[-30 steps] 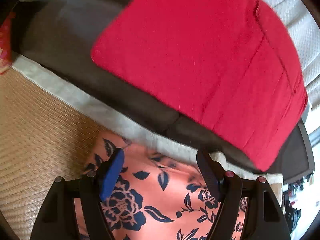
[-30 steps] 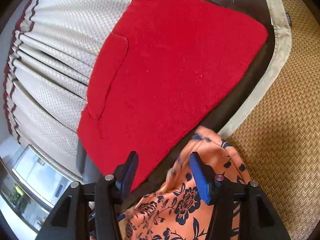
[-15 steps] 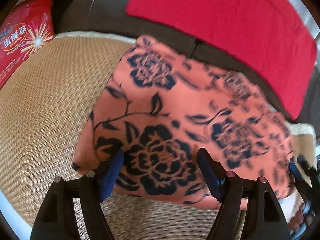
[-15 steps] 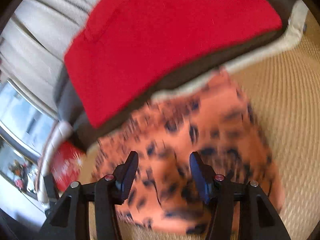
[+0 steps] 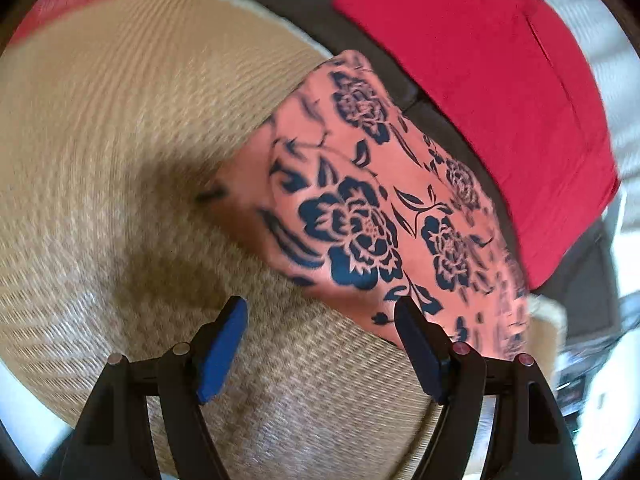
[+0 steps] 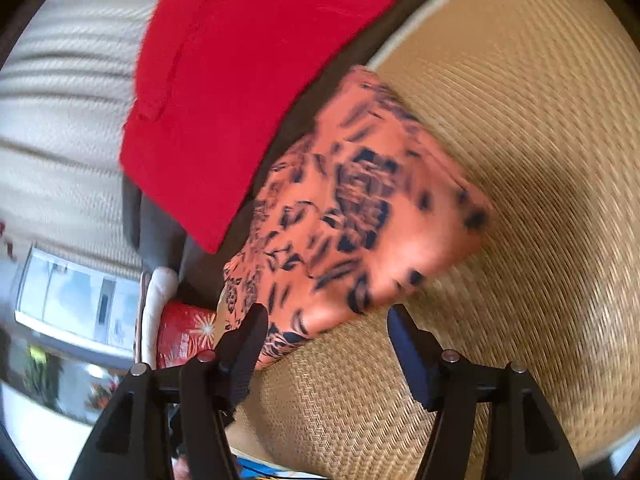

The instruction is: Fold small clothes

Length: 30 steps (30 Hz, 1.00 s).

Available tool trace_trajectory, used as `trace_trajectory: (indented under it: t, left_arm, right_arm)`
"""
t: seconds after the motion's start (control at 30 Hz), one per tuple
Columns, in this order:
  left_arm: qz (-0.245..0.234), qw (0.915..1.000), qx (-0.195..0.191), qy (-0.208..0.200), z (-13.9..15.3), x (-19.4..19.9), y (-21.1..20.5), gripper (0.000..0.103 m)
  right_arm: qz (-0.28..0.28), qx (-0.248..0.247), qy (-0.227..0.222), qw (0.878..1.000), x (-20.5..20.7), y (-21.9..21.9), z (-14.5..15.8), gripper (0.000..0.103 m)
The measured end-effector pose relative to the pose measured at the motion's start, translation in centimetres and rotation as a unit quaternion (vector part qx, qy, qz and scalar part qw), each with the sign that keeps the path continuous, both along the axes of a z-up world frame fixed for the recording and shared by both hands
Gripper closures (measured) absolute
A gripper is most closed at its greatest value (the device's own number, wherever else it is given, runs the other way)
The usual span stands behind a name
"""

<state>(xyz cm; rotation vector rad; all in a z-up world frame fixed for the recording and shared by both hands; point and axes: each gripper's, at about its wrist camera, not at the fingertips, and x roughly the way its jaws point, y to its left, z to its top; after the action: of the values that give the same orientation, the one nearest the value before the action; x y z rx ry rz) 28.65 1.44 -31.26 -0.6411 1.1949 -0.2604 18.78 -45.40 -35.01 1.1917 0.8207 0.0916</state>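
A folded orange garment with dark blue flowers (image 5: pixel 376 208) lies on the woven straw mat (image 5: pixel 120 160), its far edge against the dark sofa back. It also shows, blurred, in the right wrist view (image 6: pixel 360 216). My left gripper (image 5: pixel 320 340) is open and empty, above the mat just short of the garment's near edge. My right gripper (image 6: pixel 326 336) is open and empty at the garment's near edge, apart from it.
A red cushion (image 5: pixel 500 92) leans on the dark sofa back (image 5: pixel 448 128) behind the garment; it also shows in the right wrist view (image 6: pixel 248 80). A red printed bag (image 6: pixel 184 332) lies at the mat's left end. Pale curtains (image 6: pixel 60 120) hang behind.
Both grippers have pulled back from the garment, so much more of it and of the mat shows. The garment now lies folded and free of both grippers.
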Motion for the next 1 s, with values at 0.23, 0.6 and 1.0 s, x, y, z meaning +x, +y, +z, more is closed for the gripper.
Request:
trace_trajectory:
  t: [0.23,0.6,1.0]
  left_arm:
    - [0.03,0.9933,-0.109,0.02,-2.2,1.8,-0.1,0.026]
    - [0.075,0.9921,-0.101,0.002,-2.6,3.9,-0.9,0.071]
    - [0.03,0.998,-0.054,-0.013,-1.3,2.3,-1.3,0.09]
  right_arm:
    - [-0.051,0.062,0.017,0.997,0.6,-1.7,-1.4,0.036]
    - [-0.127,-0.001,0.005,0.992,5.4,-0.8,-1.1,0.08]
    - [-0.093,-0.148,0.021,0.984,3.4,2.1,2.0,0.088]
